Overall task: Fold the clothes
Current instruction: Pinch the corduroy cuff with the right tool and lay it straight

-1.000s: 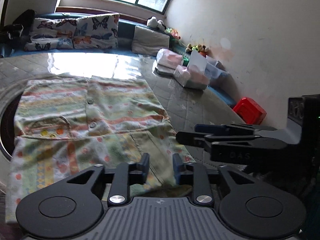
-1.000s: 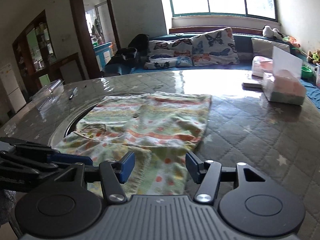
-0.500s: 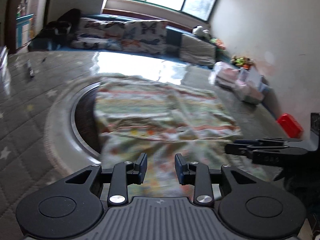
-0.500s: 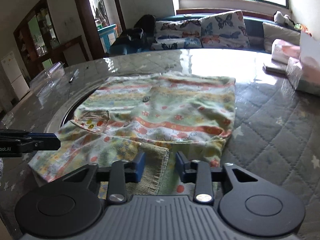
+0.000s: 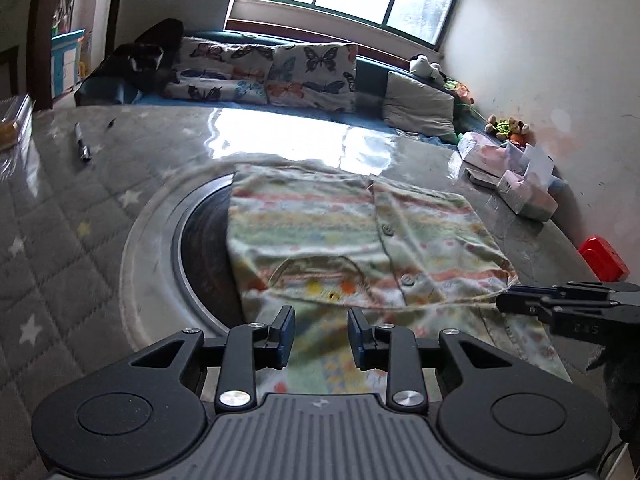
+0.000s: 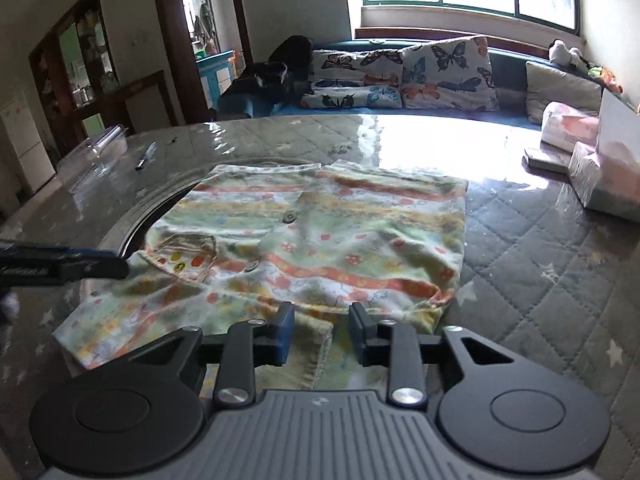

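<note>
A pale green shirt with orange stripes and buttons (image 5: 360, 240) lies flat on the quilted table, partly folded, also seen in the right wrist view (image 6: 320, 248). My left gripper (image 5: 320, 334) is open and empty, just above the shirt's near left part. My right gripper (image 6: 322, 332) is open and empty over the shirt's near edge, where a folded ribbed hem (image 6: 316, 352) lies under its fingers. The right gripper's fingers (image 5: 560, 304) show at the right of the left wrist view. The left gripper's fingers (image 6: 68, 266) show at the left of the right wrist view.
A round metal ring (image 5: 160, 248) set in the table lies under the shirt's left side. A pen (image 5: 82, 146) lies far left. Boxes and tissue packs (image 6: 600, 176) stand at the right. A red box (image 5: 604, 258) sits by the wall. A sofa with butterfly cushions (image 6: 400, 72) is behind.
Both grippers have pulled back and spread apart along the shirt's near edge. The left one swung left. The right gripper's jaws narrowed from a wider opening.
</note>
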Tool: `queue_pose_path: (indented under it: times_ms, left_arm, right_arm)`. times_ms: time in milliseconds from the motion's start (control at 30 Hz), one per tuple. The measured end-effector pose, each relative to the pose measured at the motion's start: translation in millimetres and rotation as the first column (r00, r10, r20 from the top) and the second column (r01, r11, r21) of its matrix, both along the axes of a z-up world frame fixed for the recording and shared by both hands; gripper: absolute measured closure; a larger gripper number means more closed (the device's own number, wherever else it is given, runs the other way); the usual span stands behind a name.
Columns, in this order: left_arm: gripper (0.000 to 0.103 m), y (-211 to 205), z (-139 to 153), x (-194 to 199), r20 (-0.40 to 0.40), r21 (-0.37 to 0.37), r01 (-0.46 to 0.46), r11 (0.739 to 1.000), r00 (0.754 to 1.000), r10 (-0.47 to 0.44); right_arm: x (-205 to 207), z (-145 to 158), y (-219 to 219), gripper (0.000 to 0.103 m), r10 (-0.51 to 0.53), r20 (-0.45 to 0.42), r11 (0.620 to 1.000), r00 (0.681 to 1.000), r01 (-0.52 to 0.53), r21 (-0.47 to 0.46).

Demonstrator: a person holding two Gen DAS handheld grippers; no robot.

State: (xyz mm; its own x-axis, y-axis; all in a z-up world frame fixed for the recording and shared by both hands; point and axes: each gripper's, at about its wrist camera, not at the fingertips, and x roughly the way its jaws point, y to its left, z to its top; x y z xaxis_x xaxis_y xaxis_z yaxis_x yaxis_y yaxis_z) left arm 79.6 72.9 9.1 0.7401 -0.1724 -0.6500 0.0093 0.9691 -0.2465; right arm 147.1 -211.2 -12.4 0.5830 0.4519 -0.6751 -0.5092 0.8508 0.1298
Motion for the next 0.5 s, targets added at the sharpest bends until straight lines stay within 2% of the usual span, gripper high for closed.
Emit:
queue_pose_path:
  times_ms: [233, 333, 400, 500]
  left_arm:
    - [0.072, -6.7, -10.5, 10.9, -0.020, 0.004, 0.017, 1.000, 1.000, -0.017]
    - [0.071, -7.4, -12.7, 11.7, -0.026, 0.011, 0.018, 1.000, 0.999, -0.018]
    - [0.071, -7.5, -13.8, 12.1, -0.029, 0.016, 0.018, 1.000, 0.999, -0.017]
    - [0.071, -7.3, -14.2, 12.0, -0.028, 0.026, 0.018, 0.999, 0.999, -0.017]
  right_arm:
    - [-2.4, -13.2, -0.5, 0.073, 0.012, -0.058, 1.000, 0.998, -0.011, 0.018]
    - [-2.8, -13.2, 1.0, 0.078, 0.017, -0.056, 1.000, 0.998, -0.016, 0.018]
    - [-3.4, -12.3, 0.8, 0.092, 0.010, -0.049, 1.000, 0.999, -0.009, 0.014]
    - [-4.1, -8.1, -0.6, 0.096, -0.002, -0.030, 1.000, 1.000, 0.003, 0.018]
